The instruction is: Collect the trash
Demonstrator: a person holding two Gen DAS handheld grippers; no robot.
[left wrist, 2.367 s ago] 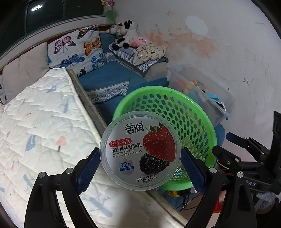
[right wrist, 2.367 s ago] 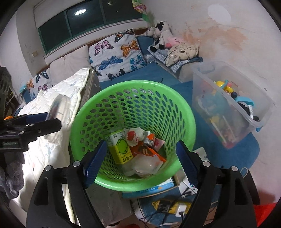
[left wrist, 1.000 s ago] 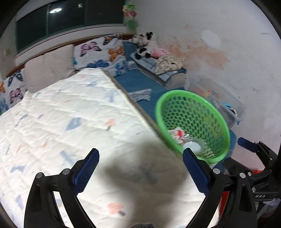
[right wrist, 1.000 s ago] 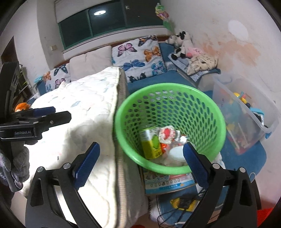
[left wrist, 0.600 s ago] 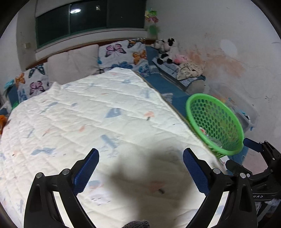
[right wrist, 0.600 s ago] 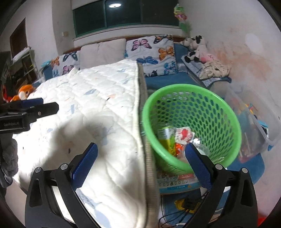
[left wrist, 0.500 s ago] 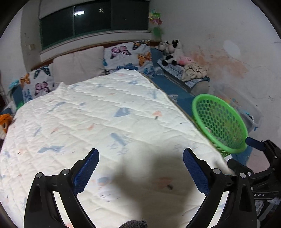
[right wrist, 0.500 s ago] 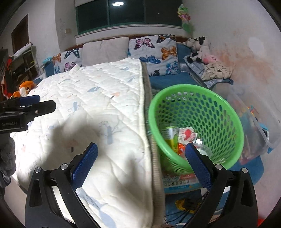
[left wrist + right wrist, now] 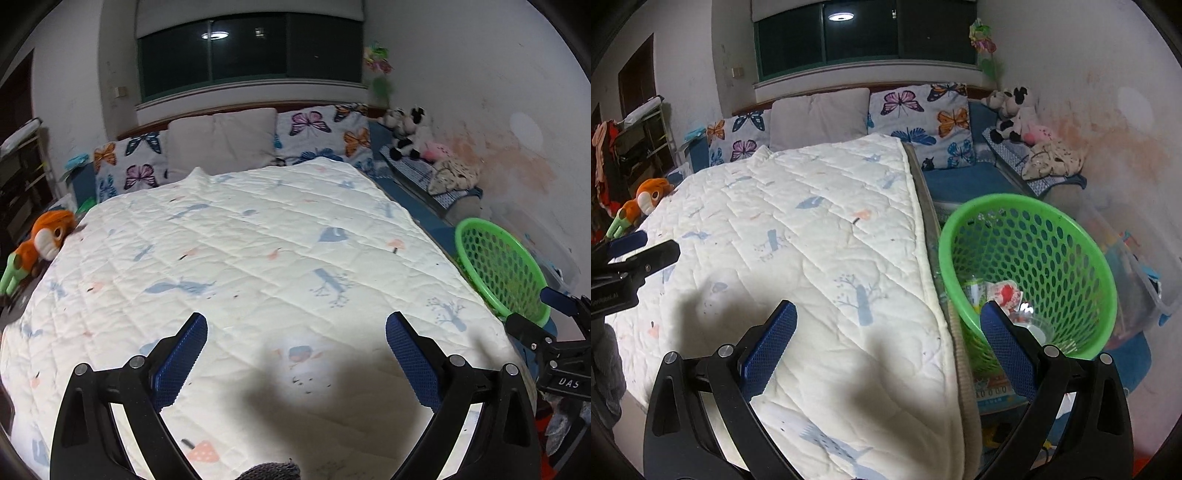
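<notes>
**Both claws empty over the bed, trash sitting in the basket**

The left claw hangs over the quilted bedspread with its blue pads wide apart and nothing between them. The right claw is likewise spread and empty, straddling the bed's right edge, so one pad sits over the quilt and the other over the green mesh basket.

The basket stands on the floor tight against the mattress side, probably so trash can be dropped straight off the bed. Inside lie the collected pieces: a green drink carton, a red-and-white wrapper and a clear round lid.

No trash shows on the quilt, so the task looks close to done. Over the bed there is ample room to move; beside the basket, a clear storage bin and the wall narrow it.
</notes>
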